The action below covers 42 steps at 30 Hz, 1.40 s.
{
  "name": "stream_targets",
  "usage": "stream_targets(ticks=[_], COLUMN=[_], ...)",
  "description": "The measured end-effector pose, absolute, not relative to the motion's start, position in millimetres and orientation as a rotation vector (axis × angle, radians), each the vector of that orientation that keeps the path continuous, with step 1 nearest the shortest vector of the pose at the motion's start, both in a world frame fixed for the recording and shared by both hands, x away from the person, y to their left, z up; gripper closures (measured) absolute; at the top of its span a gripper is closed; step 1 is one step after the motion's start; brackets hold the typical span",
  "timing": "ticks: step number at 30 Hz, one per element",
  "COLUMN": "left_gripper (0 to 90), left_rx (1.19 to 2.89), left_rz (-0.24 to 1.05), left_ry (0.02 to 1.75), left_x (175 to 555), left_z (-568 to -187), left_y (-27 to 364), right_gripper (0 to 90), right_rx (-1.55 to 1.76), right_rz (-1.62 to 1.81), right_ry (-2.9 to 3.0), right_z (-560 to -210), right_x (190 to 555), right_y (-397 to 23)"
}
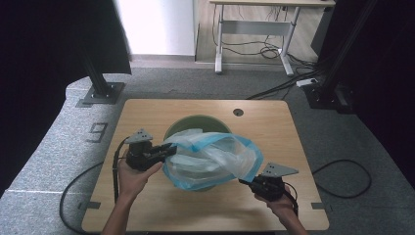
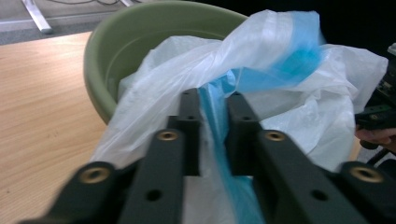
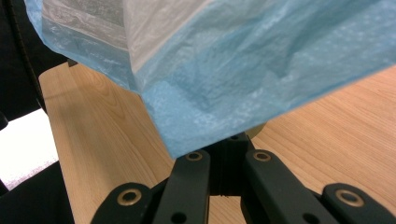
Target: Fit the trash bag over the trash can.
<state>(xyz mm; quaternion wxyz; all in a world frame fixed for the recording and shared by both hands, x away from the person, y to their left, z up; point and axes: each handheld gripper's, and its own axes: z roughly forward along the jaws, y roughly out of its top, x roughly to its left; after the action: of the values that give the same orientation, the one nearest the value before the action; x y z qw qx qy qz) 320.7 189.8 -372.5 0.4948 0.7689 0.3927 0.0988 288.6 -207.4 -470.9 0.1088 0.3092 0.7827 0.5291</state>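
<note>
The left gripper (image 1: 169, 150) sits at the left rim of the green basin (image 1: 176, 128), its jaws drawn close together with a blue-edged fold of the plastic bag (image 1: 213, 159) pinched between them; in the left gripper view the blue strip (image 2: 215, 121) runs straight down the narrow gap between the two black jaws. The right gripper (image 1: 243, 181) is at the bag's lower right corner, near the front edge of the table (image 1: 147, 205). Its jaws are pressed fully together, clamped on the blue corner of the bag (image 3: 187, 144). The bag is stretched between the two grippers, draped over the basin in the middle of the table.
</note>
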Motion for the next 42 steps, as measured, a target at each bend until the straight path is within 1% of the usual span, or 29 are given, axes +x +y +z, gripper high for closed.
stream_targets(ticks=[1, 2, 3, 4, 7, 8, 9, 12, 13, 18, 20, 23, 24, 26, 29, 30, 33, 39, 42], left_gripper=[87.8, 88.9, 89.3, 89.6, 89.8, 89.8, 89.8, 89.8, 89.9, 89.8, 89.8, 89.8, 89.8, 89.8, 89.8, 89.8, 89.8, 89.9, 89.9], left_rx=[1.841, 1.841, 1.815, 1.815, 1.778, 1.778, 1.773, 1.768, 1.766, 1.756, 1.756, 1.765, 1.765, 1.767, 1.770, 1.769, 1.767, 1.760, 1.759], left_rz=[0.245, 0.245, 0.251, 0.251, 0.264, 0.264, 0.260, 0.246, 0.242, 0.227, 0.223, 0.221, 0.221, 0.221, 0.222, 0.222, 0.223, 0.227, 0.225], left_ry=[0.949, 0.949, 0.954, 0.954, 0.971, 0.971, 0.977, 0.985, 0.990, 0.997, 0.997, 0.997, 0.997, 0.996, 0.993, 0.993, 0.993, 0.993, 0.988], left_x=[322, 322, 322, 322, 324, 324, 324, 325, 325, 325, 326, 327, 327, 327, 328, 327, 327, 327, 326], left_z=[-374, -374, -374, -374, -375, -375, -375, -376, -376, -378, -378, -377, -377, -376, -376, -376, -376, -376, -376], left_y=[192, 192, 196, 196, 202, 202, 204, 207, 209, 212, 212, 210, 210, 209, 208, 208, 208, 211, 212], right_gripper=[87.1, 82.1, 77.8, 77.8, 66.8, 66.8, 63.3, 62.2, 61.2, 58.9, 57.8, 56.7, 56.7, 55.9, 55.4, 54.8, 53.3, 50.8, 46.5], right_rx=[0.881, 0.871, 0.864, 0.864, 0.875, 0.875, 0.910, 0.947, 0.988, 1.039, 1.047, 1.040, 1.040, 1.009, 0.981, 0.950, 0.904, 0.865, 0.864], right_rz=[1.573, 1.585, 1.597, 1.597, 1.583, 1.583, 1.559, 1.546, 1.539, 1.526, 1.536, 1.596, 1.596, 1.599, 1.627, 1.658, 1.698, 1.694, 1.670], right_ry=[2.287, 2.271, 2.259, 2.259, 2.221, 2.221, 2.185, 2.151, 2.108, 2.042, 2.003, 1.945, 1.945, 1.929, 1.917, 1.915, 1.944, 2.026, 2.057], right_z=[-471, -471, -471, -471, -474, -474, -476, -476, -475, -471, -467, -452, -452, -436, -426, -418, -411, -408, -410], right_x=[287, 286, 286, 286, 282, 282, 282, 283, 285, 293, 299, 310, 310, 319, 325, 331, 340, 356, 363], right_y=[-208, -209, -211, -211, -222, -222, -231, -243, -257, -276, -283, -292, -292, -291, -288, -283, -272, -253, -244])
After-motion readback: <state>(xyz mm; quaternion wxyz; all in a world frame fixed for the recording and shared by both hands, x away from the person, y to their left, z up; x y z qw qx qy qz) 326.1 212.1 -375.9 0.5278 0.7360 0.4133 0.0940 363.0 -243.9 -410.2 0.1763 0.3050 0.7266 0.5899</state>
